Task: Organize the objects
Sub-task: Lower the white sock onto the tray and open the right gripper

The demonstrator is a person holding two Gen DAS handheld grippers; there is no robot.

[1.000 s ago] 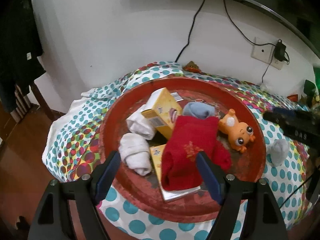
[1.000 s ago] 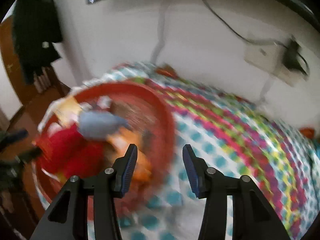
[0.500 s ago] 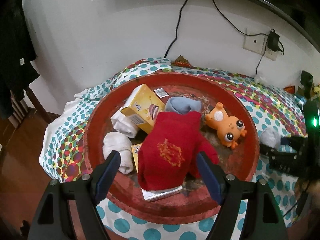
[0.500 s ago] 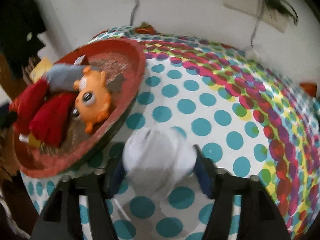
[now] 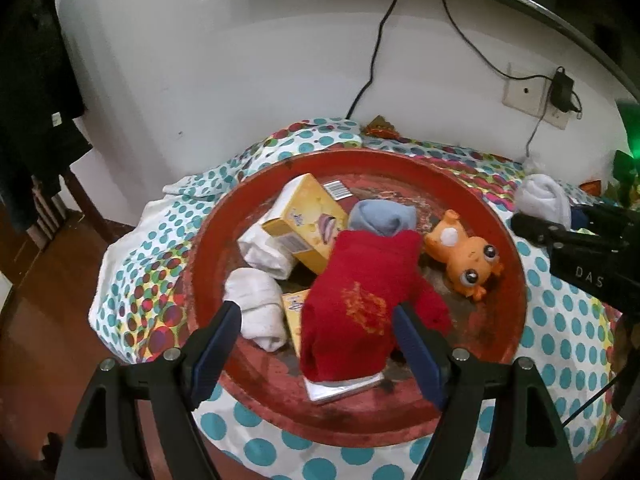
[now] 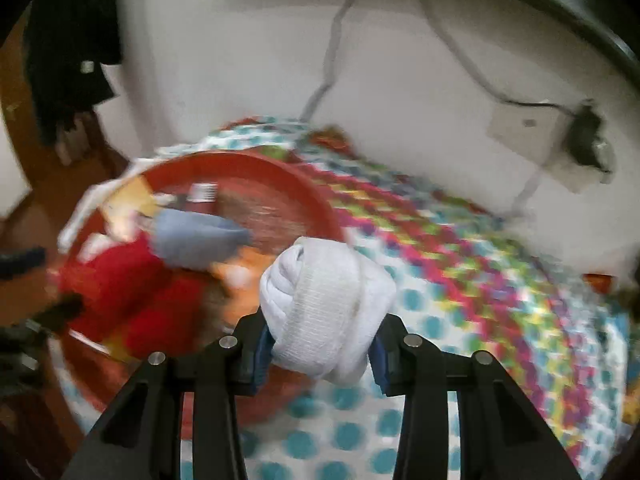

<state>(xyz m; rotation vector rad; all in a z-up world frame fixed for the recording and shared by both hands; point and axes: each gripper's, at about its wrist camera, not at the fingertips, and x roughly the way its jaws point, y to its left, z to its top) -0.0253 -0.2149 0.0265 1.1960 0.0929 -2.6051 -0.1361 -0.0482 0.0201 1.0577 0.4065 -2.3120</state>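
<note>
My right gripper (image 6: 320,354) is shut on a rolled white sock (image 6: 326,304), held above the dotted cloth just right of the round red tray (image 6: 256,164). The left wrist view shows that same rolled white sock (image 5: 542,198) past the red tray's (image 5: 516,292) right rim, with the right gripper (image 5: 576,236) behind it. On the tray lie a red sock (image 5: 360,300), a blue sock (image 5: 382,218), two white socks (image 5: 258,308), a yellow box (image 5: 308,216) and an orange toy (image 5: 466,256). My left gripper (image 5: 316,354) hangs open over the tray's near side, its fingers either side of the red sock.
The tray sits on a polka-dot cloth (image 5: 568,320) that drapes over the table's left edge. A white wall with a cable (image 5: 372,56) and a socket with a plug (image 5: 560,88) stands right behind. Wooden floor (image 5: 40,320) lies to the left.
The right gripper closed on the white sock on the cloth and lifted it up beside the tray. The left gripper stayed open over the tray.
</note>
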